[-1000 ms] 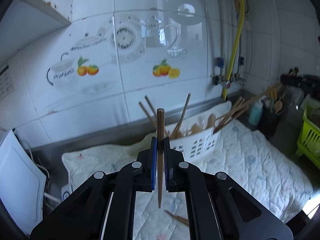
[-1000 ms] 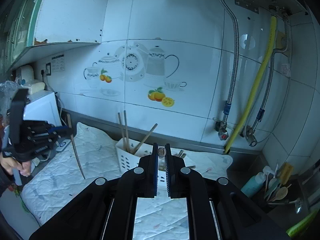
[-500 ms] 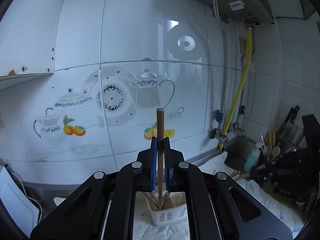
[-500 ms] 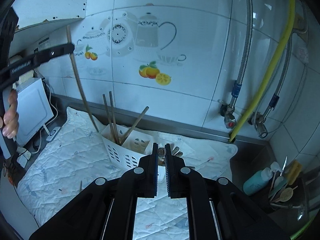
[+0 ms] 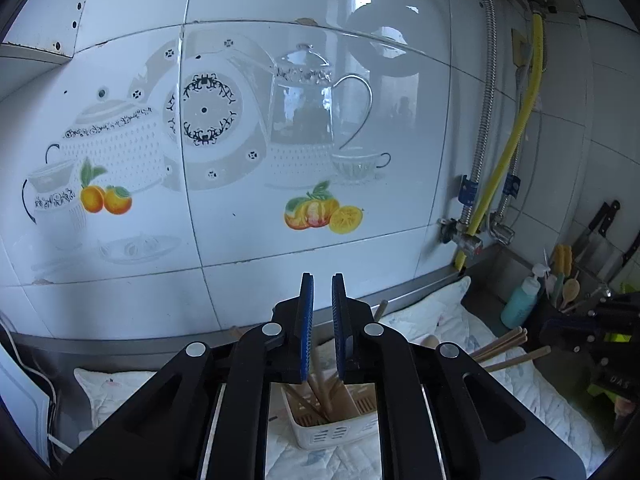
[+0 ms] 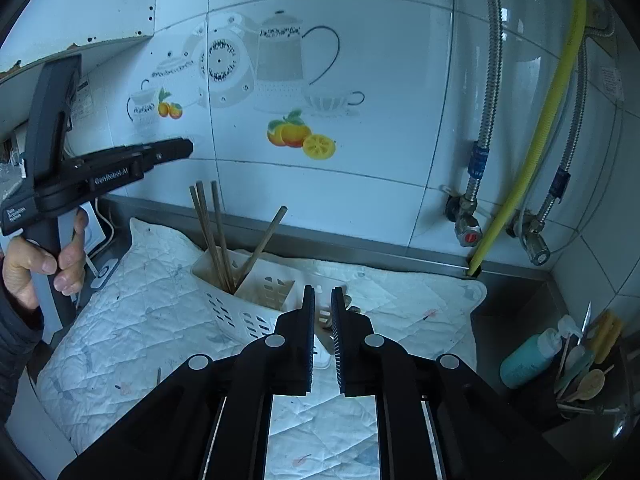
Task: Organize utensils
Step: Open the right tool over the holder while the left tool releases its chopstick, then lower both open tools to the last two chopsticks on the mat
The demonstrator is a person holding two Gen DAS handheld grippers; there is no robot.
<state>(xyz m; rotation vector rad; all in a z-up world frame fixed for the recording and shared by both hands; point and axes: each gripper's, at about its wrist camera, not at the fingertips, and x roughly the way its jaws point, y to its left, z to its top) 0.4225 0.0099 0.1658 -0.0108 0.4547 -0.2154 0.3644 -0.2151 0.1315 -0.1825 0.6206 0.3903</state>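
A white slotted utensil basket [image 6: 256, 300] stands on the quilted mat [image 6: 132, 308] by the wall, with several wooden chopsticks [image 6: 212, 232] upright in its left end. In the left wrist view the basket [image 5: 332, 428] lies below my left gripper [image 5: 322, 284], which is open and empty. The left gripper also shows in the right wrist view [image 6: 176, 150], high above and left of the basket. My right gripper [image 6: 321, 294] has its jaws a little apart and holds nothing, hovering just in front of the basket.
A steel ledge and tiled wall run behind the mat. A yellow hose [image 6: 532, 148] and valves are on the right. A teal bottle [image 6: 528, 356] and a holder of spoons [image 6: 588, 384] stand in the right corner. A single chopstick [image 6: 159, 376] lies on the mat.
The left gripper opened and let go of the chopstick, which now stands in the basket. The right gripper's jaws parted slightly and it moved closer to the basket.
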